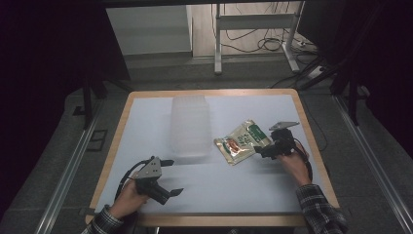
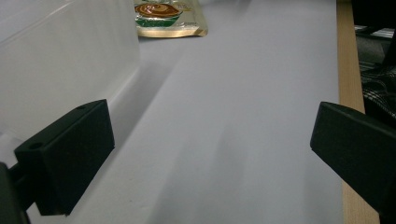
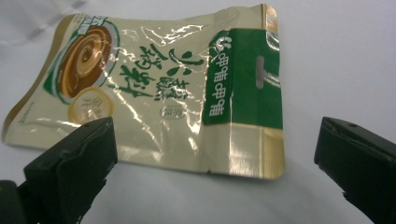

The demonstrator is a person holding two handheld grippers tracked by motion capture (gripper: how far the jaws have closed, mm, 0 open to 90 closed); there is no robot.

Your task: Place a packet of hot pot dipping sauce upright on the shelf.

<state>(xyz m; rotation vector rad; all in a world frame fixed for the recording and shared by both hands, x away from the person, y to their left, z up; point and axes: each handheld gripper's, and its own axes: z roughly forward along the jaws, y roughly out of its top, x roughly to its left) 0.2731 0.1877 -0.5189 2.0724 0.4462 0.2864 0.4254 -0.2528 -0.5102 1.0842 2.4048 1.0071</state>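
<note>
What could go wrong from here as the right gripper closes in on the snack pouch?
The pouch lies flat on the table, so the open right gripper may slide over its glossy film or only pinch a corner. The clear container stands close beside it; a push could shove the pouch against it.

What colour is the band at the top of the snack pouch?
Green with white lettering, on the cream pouch; the right gripper view shows it best.

The high view looks forward and down over the whole table (image 1: 160, 204). The right gripper view sits low and close over the snack pouch (image 3: 159, 88), facing left. The left gripper view skims rightward, sharing that pouch far off.
</note>
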